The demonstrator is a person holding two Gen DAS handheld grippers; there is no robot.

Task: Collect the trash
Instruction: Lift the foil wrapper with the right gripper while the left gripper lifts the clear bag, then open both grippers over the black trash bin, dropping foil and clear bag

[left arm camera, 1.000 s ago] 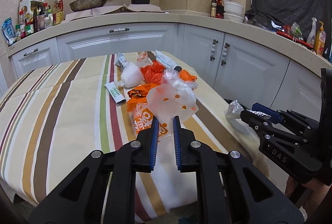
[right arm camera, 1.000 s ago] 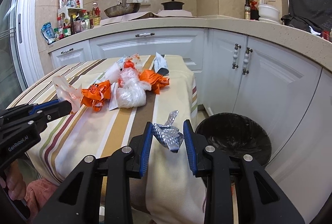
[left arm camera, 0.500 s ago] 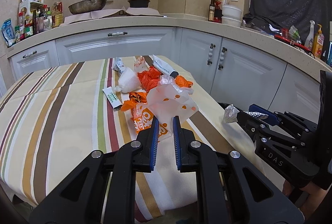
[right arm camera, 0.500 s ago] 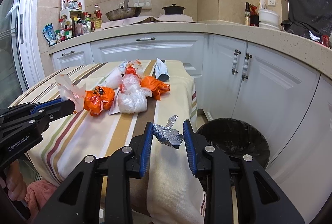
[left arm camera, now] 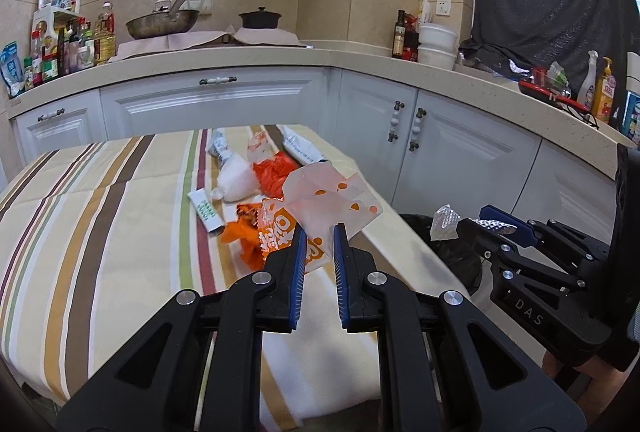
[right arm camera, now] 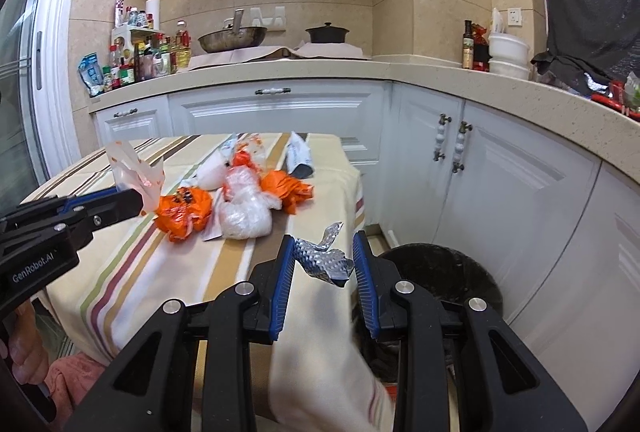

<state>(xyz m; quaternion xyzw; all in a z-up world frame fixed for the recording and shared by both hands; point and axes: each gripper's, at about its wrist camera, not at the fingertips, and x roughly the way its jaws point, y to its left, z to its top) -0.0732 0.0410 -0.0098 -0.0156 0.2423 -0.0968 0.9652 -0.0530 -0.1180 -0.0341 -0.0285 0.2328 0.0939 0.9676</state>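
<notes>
Since one second ago both my hands went a little back from the desk (left arm camera: 100,216): the trash pile looks further and smaller, and the black bin (right arm camera: 448,272) shows more beside my right gripper (right arm camera: 322,264).

The desk has a striped cloth and stands before the white kitchen cabinets (left arm camera: 248,100). The bin, lined with a black bag, is on the floor just beside the right edge of the desk.

On the far part of the desk lies the trash: a crumpled orange bag (right arm camera: 184,210), a second orange bag (right arm camera: 288,192), a clear plastic bag (right arm camera: 244,212), a white crumpled bag (left arm camera: 238,180), an orange snack wrapper (left arm camera: 276,228), a small white and green tube (left arm camera: 206,210), and a grey pouch (right arm camera: 298,156) at the back.

My left gripper (left arm camera: 318,228) is nearly pressed together and pinches a thin translucent plastic bag with orange dots (left arm camera: 332,200); the bag stands up from the tips, above the desk.

My right gripper is partly spread and pinches a crumpled silver foil wrapper (right arm camera: 324,262). The wrapper is held between the two blue pads, in the air, over the desk edge and just left of the bin.
</notes>
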